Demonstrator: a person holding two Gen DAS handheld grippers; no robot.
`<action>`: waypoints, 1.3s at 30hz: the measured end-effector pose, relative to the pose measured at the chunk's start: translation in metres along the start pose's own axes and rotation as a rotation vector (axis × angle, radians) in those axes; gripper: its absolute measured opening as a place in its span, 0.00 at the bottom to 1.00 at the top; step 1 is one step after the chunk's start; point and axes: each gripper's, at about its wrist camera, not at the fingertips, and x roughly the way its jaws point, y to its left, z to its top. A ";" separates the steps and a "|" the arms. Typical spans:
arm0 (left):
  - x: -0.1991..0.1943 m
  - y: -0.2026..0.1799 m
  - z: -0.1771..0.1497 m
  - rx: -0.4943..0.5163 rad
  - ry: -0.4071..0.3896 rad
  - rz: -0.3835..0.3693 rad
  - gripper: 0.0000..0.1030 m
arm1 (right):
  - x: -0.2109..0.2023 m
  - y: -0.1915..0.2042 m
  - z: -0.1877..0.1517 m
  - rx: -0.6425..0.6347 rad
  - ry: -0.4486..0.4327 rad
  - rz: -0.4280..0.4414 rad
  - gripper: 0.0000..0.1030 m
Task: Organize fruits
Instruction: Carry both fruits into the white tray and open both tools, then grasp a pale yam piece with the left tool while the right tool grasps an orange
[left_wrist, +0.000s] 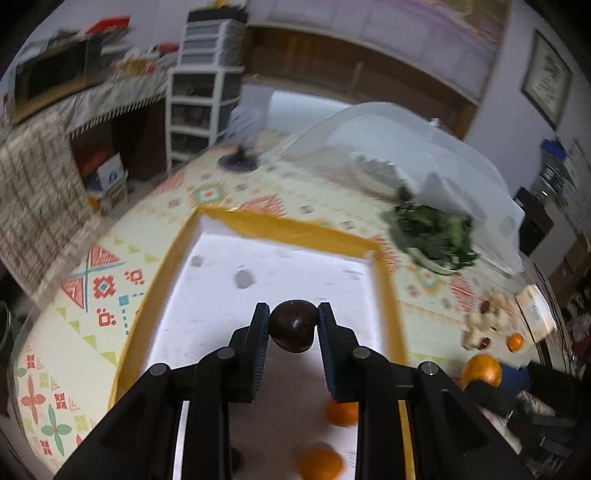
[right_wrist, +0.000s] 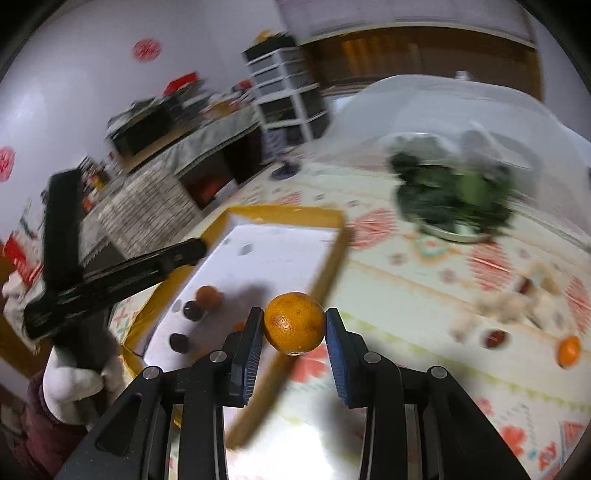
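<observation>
A: What did the right wrist view show that the left one missed?

B: The gloved left hand (right_wrist: 79, 384) gripping its tool at the near left, and two dark fruits (right_wrist: 193, 309) lying in the tray (right_wrist: 334, 254) beside a small orange (right_wrist: 208, 296). The left view instead showed two oranges (left_wrist: 341, 412) near its own fingers.

A: And the tongs?

B: The left gripper (left_wrist: 293, 325) was clenched on a dark round fruit (left_wrist: 293, 326), pads touching both sides, held over the tray's white floor. The right gripper (right_wrist: 294, 325) was spread wider and clamped an orange (right_wrist: 294, 322) above the tray's yellow rim.

A: Farther back?

B: A loose orange (right_wrist: 569, 350) and reddish fruits (right_wrist: 495, 339) sat on the patterned tablecloth (right_wrist: 406, 266). Beyond them a bowl (right_wrist: 456, 232) held leafy greens (right_wrist: 452, 195), beside a translucent dome cover (right_wrist: 424, 107)
</observation>
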 end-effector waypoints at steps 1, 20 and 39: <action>0.007 0.008 0.002 -0.011 0.012 0.002 0.25 | 0.014 0.007 0.002 -0.006 0.022 0.010 0.35; 0.027 0.042 0.006 -0.123 0.048 -0.028 0.55 | 0.101 0.021 0.019 -0.008 0.103 -0.013 0.49; -0.046 -0.107 -0.014 0.050 -0.012 -0.249 0.80 | -0.096 -0.117 -0.023 0.164 -0.159 -0.221 0.63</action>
